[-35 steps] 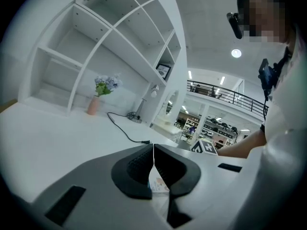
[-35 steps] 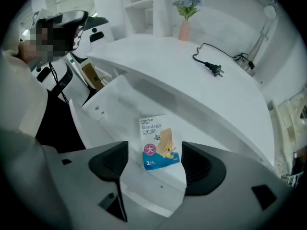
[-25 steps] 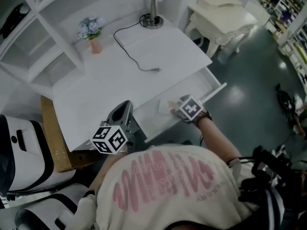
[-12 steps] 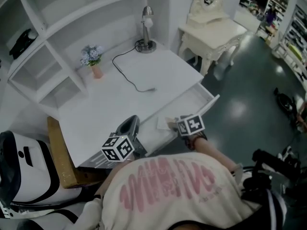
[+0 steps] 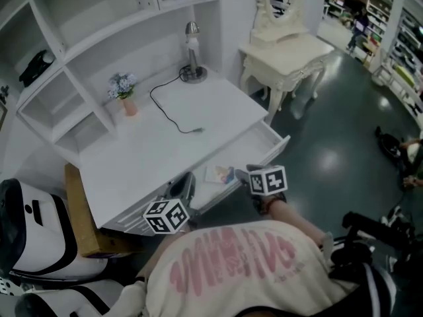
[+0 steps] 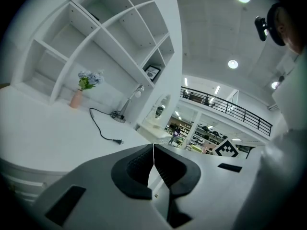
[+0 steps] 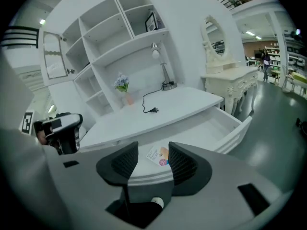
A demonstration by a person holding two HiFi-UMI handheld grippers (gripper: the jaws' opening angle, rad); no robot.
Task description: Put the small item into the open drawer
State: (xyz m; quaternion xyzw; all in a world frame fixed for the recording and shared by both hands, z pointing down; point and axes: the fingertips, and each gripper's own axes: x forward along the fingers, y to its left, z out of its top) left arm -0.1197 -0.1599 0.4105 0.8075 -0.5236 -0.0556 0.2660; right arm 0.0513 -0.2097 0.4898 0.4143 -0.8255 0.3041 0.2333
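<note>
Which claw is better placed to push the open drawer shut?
Right, probably: the right claw hangs open and empty before the front of the white open drawer; the left claw, shut, is off to its side.

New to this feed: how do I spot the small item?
Find the white desk below the wall shelves; its front drawer stands open. The small item lies flat inside, the drawer's only visible content: a white card with orange and pink print.

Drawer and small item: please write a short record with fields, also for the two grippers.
drawer: open, pulled out from the white desk
small item: flat card lying inside the drawer, held by nothing
left gripper: shut, empty
right gripper: jaws apart, have just been closing, nothing between them; the item lies in the drawer beyond
</note>
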